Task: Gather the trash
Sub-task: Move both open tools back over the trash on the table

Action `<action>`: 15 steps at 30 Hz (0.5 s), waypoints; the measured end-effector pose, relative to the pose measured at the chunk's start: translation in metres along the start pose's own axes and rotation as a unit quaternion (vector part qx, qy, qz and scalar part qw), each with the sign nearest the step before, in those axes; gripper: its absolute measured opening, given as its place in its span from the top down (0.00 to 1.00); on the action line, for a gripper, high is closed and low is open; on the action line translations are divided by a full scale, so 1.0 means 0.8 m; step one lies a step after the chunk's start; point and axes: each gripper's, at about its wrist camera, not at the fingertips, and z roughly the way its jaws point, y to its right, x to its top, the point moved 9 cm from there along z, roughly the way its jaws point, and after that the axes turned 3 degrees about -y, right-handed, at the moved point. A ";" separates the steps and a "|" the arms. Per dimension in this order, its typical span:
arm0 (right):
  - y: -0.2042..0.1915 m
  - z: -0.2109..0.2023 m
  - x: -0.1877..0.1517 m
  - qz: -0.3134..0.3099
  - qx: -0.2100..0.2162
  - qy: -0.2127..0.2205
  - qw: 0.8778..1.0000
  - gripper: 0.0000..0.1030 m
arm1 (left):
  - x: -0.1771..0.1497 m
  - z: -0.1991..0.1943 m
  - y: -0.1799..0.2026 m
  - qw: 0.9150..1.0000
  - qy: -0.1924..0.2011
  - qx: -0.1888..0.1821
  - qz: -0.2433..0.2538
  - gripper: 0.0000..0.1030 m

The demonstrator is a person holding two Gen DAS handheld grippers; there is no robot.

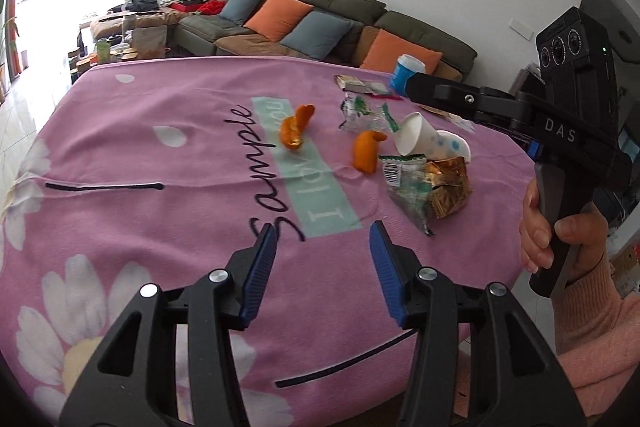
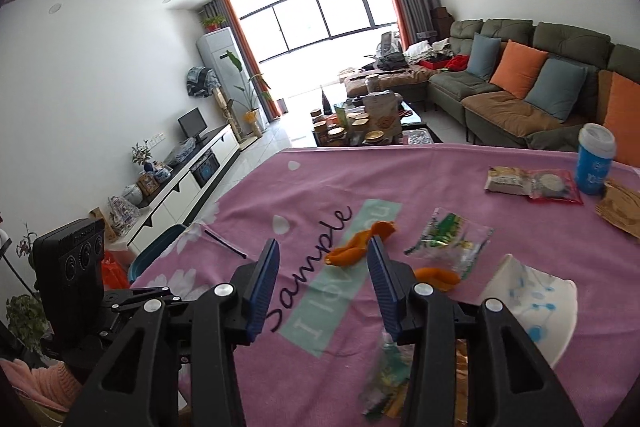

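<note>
Hovering open — both grippers, left gripper [image 1: 323,233] and right gripper [image 2: 323,249], above scattered wrappers [image 1: 420,187].

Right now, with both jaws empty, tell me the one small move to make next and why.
Probably ease the right gripper forward onto the nearer orange peel and close. Its jaws stand open with nothing between them, and that peel lies loose on the pink cloth just past its tips, apart from the clear wrapper.

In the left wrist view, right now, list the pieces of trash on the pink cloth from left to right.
Orange peel on the teal strip → clear green-printed wrapper → second orange peel → tipped paper cup. The barcode and gold wrappers overlap the cup's span, so they are left out.
</note>
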 end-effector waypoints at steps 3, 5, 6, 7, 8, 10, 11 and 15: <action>0.053 -0.024 -0.005 0.035 -0.042 0.015 0.998 0.54 | 0.002 0.029 0.031 0.999 -0.018 -0.019 0.019 0.52; 0.082 -0.039 -0.010 0.055 -0.064 0.022 0.996 0.53 | 0.003 0.045 0.048 0.999 -0.029 -0.030 0.028 0.52; 0.097 -0.046 -0.013 0.065 -0.074 0.024 0.995 0.53 | 0.004 0.053 0.056 0.998 -0.033 -0.037 0.032 0.52; 0.110 -0.053 -0.016 0.075 -0.081 0.025 0.994 0.53 | 0.005 0.060 0.064 0.998 -0.038 -0.044 0.035 0.51; 0.122 -0.060 -0.019 0.084 -0.087 0.028 0.992 0.53 | 0.006 0.066 0.071 0.997 -0.042 -0.048 0.037 0.50; 0.141 -0.066 -0.025 0.099 -0.099 0.029 0.990 0.52 | 0.010 0.077 0.082 0.996 -0.050 -0.056 0.041 0.49; 0.150 -0.067 -0.028 0.107 -0.100 0.026 0.989 0.51 | 0.011 0.083 0.086 0.996 -0.054 -0.058 0.040 0.49; 0.171 -0.061 -0.048 0.139 -0.086 0.012 0.986 0.51 | 0.020 0.105 0.093 0.995 -0.070 -0.066 0.030 0.49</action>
